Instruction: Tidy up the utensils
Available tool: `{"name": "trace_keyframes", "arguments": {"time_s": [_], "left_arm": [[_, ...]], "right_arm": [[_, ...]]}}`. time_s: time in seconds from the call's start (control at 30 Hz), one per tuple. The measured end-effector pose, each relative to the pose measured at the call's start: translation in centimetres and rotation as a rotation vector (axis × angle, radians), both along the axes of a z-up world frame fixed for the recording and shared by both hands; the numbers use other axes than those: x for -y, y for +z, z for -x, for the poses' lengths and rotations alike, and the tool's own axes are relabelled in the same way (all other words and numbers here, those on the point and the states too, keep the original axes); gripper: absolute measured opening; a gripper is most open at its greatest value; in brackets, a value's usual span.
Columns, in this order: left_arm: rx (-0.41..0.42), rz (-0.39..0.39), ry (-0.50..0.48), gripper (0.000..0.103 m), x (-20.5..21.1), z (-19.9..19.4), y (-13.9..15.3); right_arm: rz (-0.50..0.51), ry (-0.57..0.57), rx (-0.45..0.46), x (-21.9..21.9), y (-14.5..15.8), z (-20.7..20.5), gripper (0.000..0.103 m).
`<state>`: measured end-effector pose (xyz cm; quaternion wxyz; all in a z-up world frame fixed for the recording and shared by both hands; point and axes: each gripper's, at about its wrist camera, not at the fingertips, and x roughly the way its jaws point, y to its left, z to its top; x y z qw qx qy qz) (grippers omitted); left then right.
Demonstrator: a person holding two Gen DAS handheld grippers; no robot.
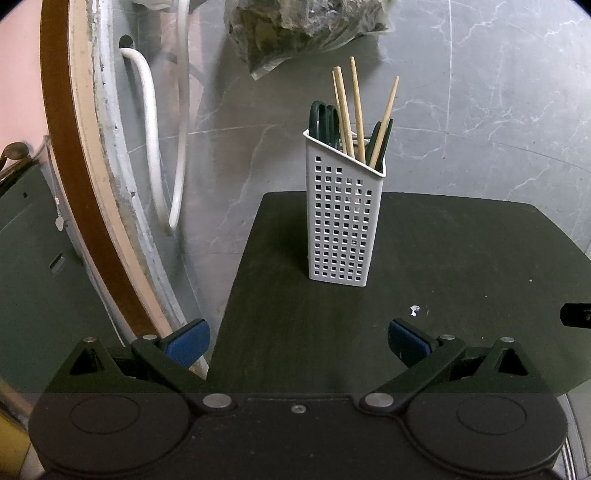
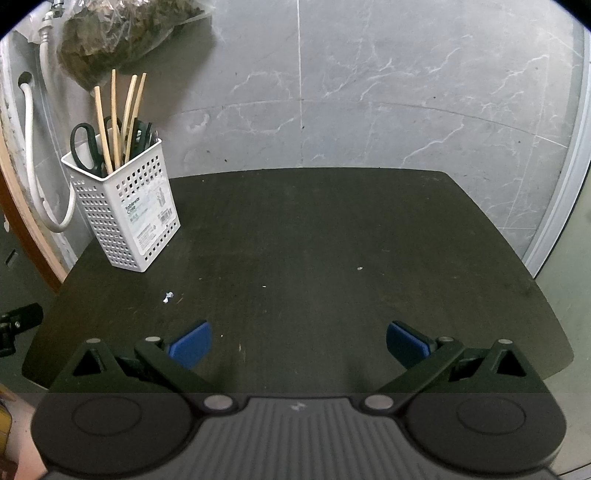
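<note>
Inside upright holder (image 1: 341,221), chopsticks (image 1: 345,114) vertical

A: It looks like a home, a utility or wash corner rather than a lab or shop.

B: What shows that?

A: Grey marble-look tiles (image 2: 369,92) cover the wall behind a small dark surface (image 2: 314,240). White hoses (image 1: 151,147) loop down beside a worn wooden frame (image 1: 74,166), one coming out of a hole in the wall.

B: Anything domestic?

A: A white perforated caddy (image 2: 125,210) labelled "Tableware Case" holds chopsticks (image 2: 114,118) and scissors (image 2: 83,144), and a plastic bag (image 2: 118,33) of something dark hangs on the wall.
</note>
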<state>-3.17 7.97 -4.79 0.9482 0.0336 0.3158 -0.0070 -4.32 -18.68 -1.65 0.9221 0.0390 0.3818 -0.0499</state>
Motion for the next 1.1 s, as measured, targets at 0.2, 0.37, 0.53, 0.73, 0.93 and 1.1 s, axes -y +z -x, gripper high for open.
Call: {"name": "trace_keyframes", "arguments": {"time_s": [0.2,0.37,0.53,0.73,0.93,1.1], "left_arm": [[-0.01,0.007,-0.004,0.102,-0.2,-0.5,0.0],[-0.013,0.012,-0.019,0.102,-0.2,-1.2,-0.1],[-0.017,0.016,-0.036,0.102,-0.3,-1.7,-0.3],[-0.021,0.021,-0.057,0.102,-0.6,-2.4,-0.5],[-0.025,0.03,-0.075,0.102,-1.0,-2.9,-0.7],[-0.032,0.031,-0.093,0.102,-1.4,-3.2,-0.9]], "right_arm": [[0.001,0.002,-0.01,-0.1,-0.2,-0.7,0.103],[0.005,-0.003,-0.014,-0.2,-0.2,-0.9,0.103],[0.01,-0.012,-0.018,-0.5,-0.2,-1.1,0.103],[0.015,-0.027,-0.021,-0.7,-0.2,-1.4,0.103],[0.022,-0.035,-0.027,-1.4,-0.3,-1.6,0.103],[0.025,-0.042,-0.031,-1.9,-0.4,-1.7,0.103]]}}
